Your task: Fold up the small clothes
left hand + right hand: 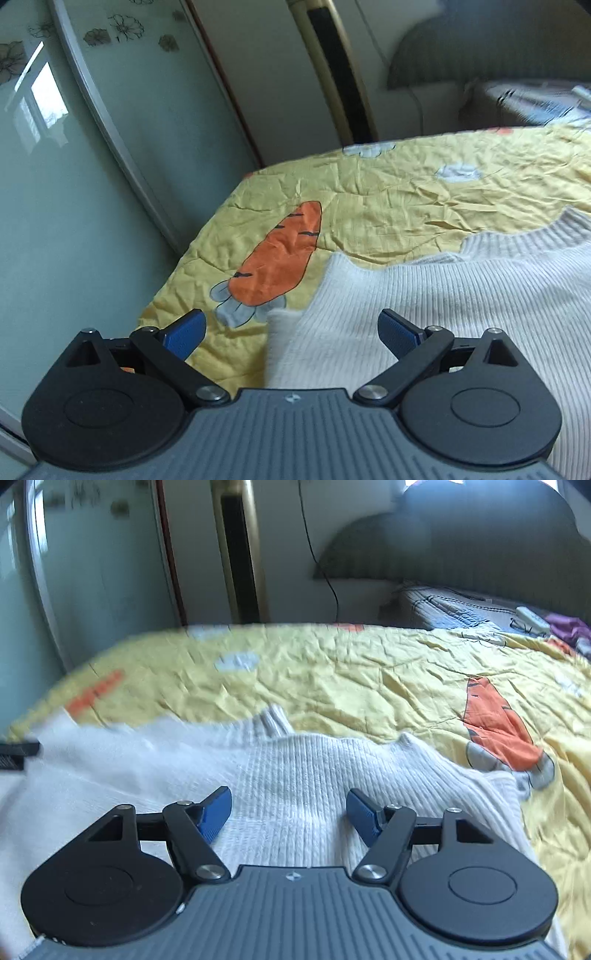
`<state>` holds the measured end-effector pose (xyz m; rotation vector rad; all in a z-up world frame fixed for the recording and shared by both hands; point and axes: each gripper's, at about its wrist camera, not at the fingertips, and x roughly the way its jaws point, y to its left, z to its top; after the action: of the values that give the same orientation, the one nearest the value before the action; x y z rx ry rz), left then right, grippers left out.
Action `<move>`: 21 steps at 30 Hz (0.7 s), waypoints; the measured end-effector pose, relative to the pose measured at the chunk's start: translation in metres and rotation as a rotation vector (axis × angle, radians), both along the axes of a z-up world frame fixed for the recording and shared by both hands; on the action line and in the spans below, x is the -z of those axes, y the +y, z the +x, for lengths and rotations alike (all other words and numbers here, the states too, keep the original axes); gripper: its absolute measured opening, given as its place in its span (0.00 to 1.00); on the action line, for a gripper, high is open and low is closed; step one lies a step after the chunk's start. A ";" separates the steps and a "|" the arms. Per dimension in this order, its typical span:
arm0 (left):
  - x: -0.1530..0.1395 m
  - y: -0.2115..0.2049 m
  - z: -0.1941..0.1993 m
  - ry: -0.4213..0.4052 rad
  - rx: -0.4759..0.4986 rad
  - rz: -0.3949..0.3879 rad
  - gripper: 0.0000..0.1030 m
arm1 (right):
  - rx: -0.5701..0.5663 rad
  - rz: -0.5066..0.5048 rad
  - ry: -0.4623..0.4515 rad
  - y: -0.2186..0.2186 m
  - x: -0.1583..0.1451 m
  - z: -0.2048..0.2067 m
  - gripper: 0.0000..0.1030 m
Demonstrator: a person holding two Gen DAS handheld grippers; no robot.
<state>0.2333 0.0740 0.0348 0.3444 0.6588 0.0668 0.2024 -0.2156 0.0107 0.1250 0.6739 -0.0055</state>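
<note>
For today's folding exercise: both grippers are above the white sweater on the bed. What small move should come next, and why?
Probably lower the left gripper onto the white sweater edge beneath it and close. Both the left and the right gripper are open and hold nothing, and the sweater lies loosely on the yellow bedspread.

Bedroom setup: bed with a crinkly yellow bedspread [424,192] printed with orange carrots [277,254]. Left side is a pale green glass wardrobe door [110,147] with little flower outlines, reflecting a bright window. White wall behind, dark padded headboard [461,539], a black cable [321,565] hanging down it.
</note>
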 end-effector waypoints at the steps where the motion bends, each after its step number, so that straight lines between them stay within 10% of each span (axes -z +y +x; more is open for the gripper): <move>1: -0.001 0.010 -0.008 0.014 0.019 -0.026 0.97 | -0.006 0.022 -0.027 -0.007 -0.007 -0.012 0.77; 5: 0.000 0.061 -0.031 0.130 0.094 -0.229 0.97 | 0.046 0.026 -0.084 -0.049 -0.026 -0.065 0.90; 11: 0.024 0.116 -0.042 0.325 0.152 -0.557 0.97 | 0.095 0.258 0.075 -0.129 -0.005 -0.100 0.90; 19: 0.043 0.110 -0.030 0.398 0.259 -0.760 0.96 | -0.077 0.687 0.126 -0.137 0.048 -0.077 0.88; 21: 0.043 0.094 -0.029 0.368 0.250 -0.707 0.89 | -0.084 0.757 0.122 -0.135 0.054 -0.059 0.89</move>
<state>0.2038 0.1683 -0.0082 -0.2550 0.9489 -0.4704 0.1434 -0.3508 -0.0437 0.8290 0.7753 0.3273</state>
